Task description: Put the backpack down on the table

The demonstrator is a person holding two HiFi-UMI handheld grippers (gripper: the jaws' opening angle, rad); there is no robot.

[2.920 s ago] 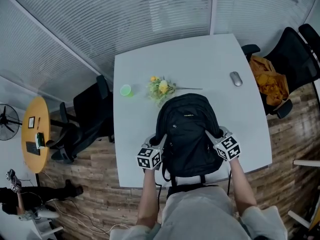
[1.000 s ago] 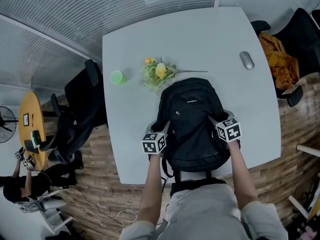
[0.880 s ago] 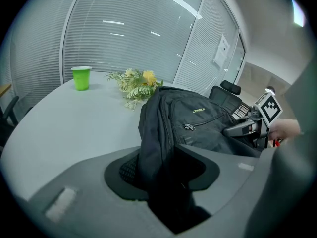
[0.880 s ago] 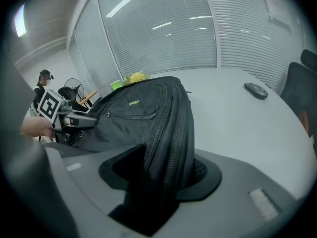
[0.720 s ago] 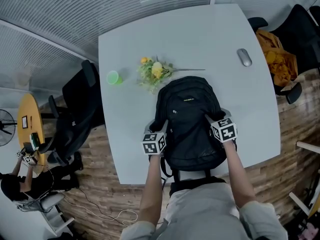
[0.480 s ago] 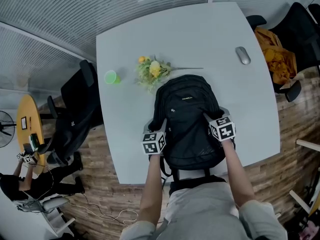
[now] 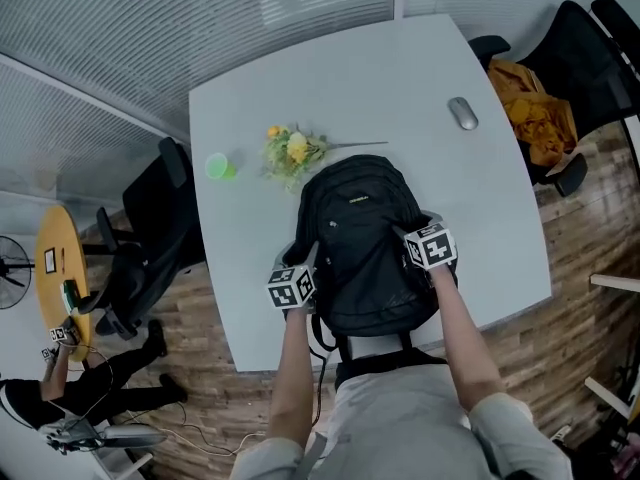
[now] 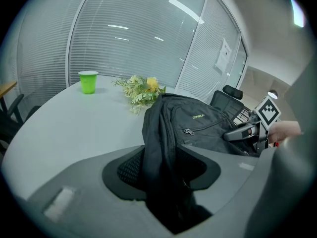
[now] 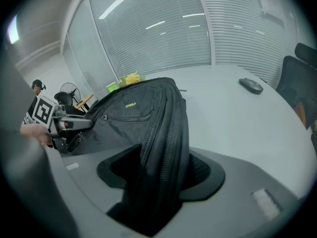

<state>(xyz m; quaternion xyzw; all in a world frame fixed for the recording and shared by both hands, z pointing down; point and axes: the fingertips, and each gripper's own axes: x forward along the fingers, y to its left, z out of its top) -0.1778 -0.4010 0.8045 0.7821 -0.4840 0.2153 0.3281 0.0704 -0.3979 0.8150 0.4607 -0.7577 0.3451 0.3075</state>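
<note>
The black backpack [image 7: 360, 238] lies flat on the white table [image 7: 400, 88], its top towards the flowers and its bottom at the near edge. My left gripper [image 7: 304, 260] is at its left side and my right gripper [image 7: 411, 232] at its right side. In the left gripper view a fold of backpack fabric [image 8: 166, 133] runs between the jaws of the left gripper [image 8: 161, 163], which are opening wide. The right gripper [image 9: 158, 171] likewise has the zipped side [image 9: 166, 133] between its opening jaws. Both mesh pads show beside the fabric.
A yellow flower bunch [image 7: 290, 153] lies just beyond the backpack, with a green cup [image 7: 218, 166] to its left. A grey mouse [image 7: 462, 113] sits at the far right. Black chairs stand at the left [image 7: 150, 228] and right, the right one holding an orange cloth [image 7: 535, 118].
The head view has shifted a little. The backpack stays where it lay next to the flowers, and both grippers stay at its sides.
</note>
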